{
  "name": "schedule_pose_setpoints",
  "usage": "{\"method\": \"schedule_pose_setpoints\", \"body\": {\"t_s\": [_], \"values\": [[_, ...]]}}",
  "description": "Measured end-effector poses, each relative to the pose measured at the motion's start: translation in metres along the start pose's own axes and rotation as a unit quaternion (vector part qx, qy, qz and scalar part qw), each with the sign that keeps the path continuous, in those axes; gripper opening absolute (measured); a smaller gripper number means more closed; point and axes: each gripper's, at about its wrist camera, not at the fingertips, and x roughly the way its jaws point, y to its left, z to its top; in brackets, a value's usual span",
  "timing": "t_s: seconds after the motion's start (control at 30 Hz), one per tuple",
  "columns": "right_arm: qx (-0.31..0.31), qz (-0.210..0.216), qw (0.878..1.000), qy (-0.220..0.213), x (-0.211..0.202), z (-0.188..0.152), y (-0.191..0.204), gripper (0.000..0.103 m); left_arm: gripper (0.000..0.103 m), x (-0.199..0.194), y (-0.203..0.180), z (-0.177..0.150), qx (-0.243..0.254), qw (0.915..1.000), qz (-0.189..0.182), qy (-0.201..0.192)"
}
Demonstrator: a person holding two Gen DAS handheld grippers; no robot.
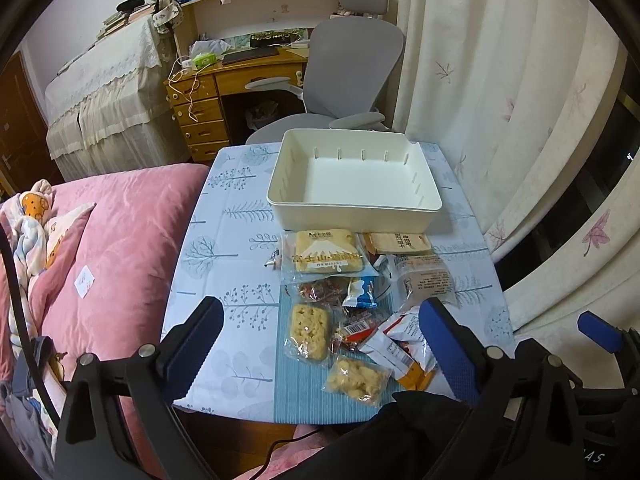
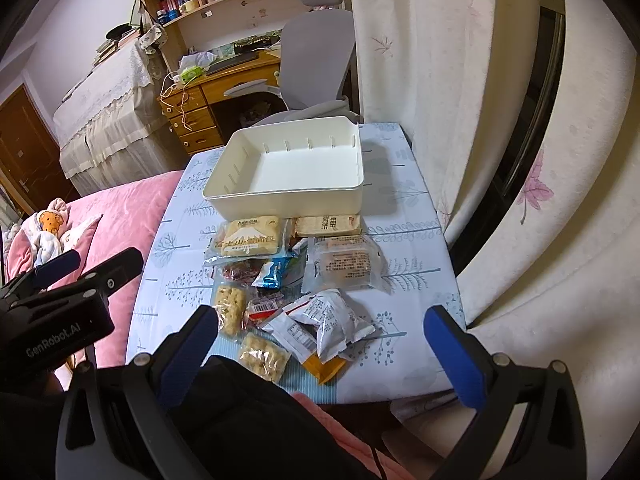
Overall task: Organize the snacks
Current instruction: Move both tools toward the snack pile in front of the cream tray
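Blue-padded left tongs and right tongs are held spread wide, nothing gripped. Beyond them, the snack packets lie heaped on the counter; farther off, the white bin is seen unfilled, so sorting is judged unstarted.

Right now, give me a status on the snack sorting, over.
Left claw and right claw open, holding nothing. White plastic bin holds no snacks. Wrapped snack packets piled on the tree-print tablecloth. Nothing in the way.
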Motion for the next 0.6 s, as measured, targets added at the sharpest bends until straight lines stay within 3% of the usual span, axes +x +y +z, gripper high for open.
{"method": "schedule_pose_setpoints", "body": {"t_s": [0.6], "values": [[-0.018,0.035,0.999,0.027,-0.002,-0.019,-0.014,0.097,0.094,-0.02,0.001,-0.033,-0.036,0.9987,0.034,0.014]]}}
